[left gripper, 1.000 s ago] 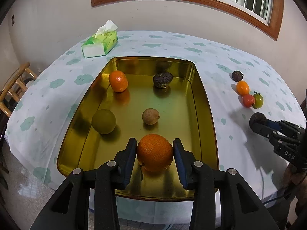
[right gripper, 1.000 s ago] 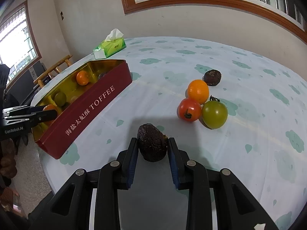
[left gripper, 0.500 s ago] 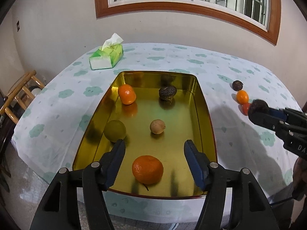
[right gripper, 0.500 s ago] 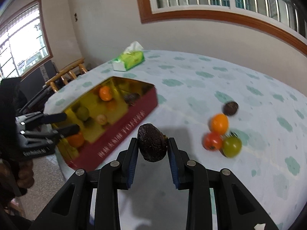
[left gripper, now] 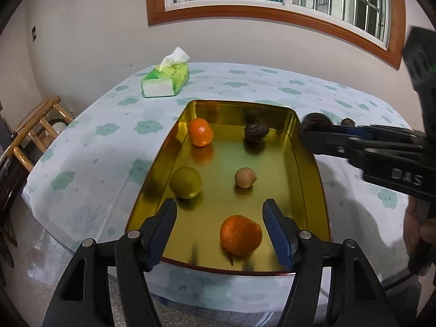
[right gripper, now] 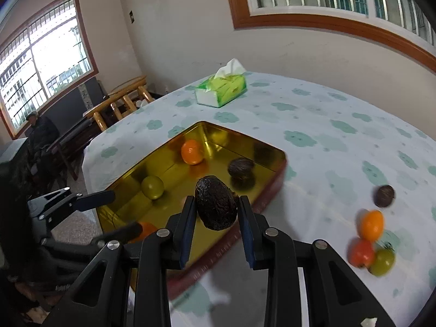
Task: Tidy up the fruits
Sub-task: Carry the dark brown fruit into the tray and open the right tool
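On the far left of the cloud-print tablecloth [left gripper: 90, 147], a green tissue box [left gripper: 166, 80] sits near the back edge. The gold tin tray [left gripper: 309, 163] lies lengthwise in the middle. Inside it, from the left: a green fruit [left gripper: 185, 182], a tangerine [left gripper: 200, 132] toward the far end, a small tan fruit [left gripper: 245, 177] in the centre, a dark wrinkled fruit [left gripper: 256, 132] at the far right, and a large orange [left gripper: 241, 235] at the near end. The left gripper [left gripper: 220, 218] hangs over that near end with its jaws spread wide, the orange lying free between them and touching neither. The right gripper [right gripper: 215, 207] is clamped on a dark avocado [right gripper: 216, 203], lifted above the tray's right rim. Farther right on the cloth lie a dark round fruit [right gripper: 383, 196], a small orange fruit [right gripper: 372, 224], a red tomato [right gripper: 361, 252] and a green tomato [right gripper: 384, 261], blurred but seemingly touching.
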Motion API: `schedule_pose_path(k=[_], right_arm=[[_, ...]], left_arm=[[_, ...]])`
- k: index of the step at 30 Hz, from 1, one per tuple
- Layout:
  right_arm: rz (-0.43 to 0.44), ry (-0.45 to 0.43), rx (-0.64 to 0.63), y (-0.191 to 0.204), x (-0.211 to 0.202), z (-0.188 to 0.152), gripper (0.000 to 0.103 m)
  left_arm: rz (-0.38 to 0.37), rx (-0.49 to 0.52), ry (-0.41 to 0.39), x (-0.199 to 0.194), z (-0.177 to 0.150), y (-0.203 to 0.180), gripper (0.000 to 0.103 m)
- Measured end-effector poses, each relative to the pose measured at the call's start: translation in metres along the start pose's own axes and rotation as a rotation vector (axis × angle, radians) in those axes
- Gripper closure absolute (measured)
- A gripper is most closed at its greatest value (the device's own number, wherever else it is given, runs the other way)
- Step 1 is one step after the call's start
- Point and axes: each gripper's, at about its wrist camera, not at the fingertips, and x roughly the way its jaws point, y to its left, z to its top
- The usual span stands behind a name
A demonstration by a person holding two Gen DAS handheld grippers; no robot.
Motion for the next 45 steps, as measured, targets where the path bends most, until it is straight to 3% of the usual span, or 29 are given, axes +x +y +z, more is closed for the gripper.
schedule_pose_path(k=[12, 25, 33, 45], right_arm=[[0.01, 0.079, -0.04, 0.024, 0.054, 0.019, 0.075], [-0.003, 0.122, -0.024, 0.029, 0.082, 0.03, 0.074], [-0.012, 0.099, -0.009, 0.03, 0.084, 0.033, 0.072], [-0.129, 0.018, -0.098, 0.05, 0.056, 0.037, 0.067]], left_arm=[[0.029, -0.007, -0.002, 0.001, -0.005, 0.014, 0.033], [0.049, -0.024, -0.001, 0.004, -0.008, 0.022, 0.032], [0.056, -0.029, 0.001, 0.003, -0.009, 0.024, 0.032], [0.051, -0.055, -0.007, 0.002, -0.009, 0.027, 0.032]])
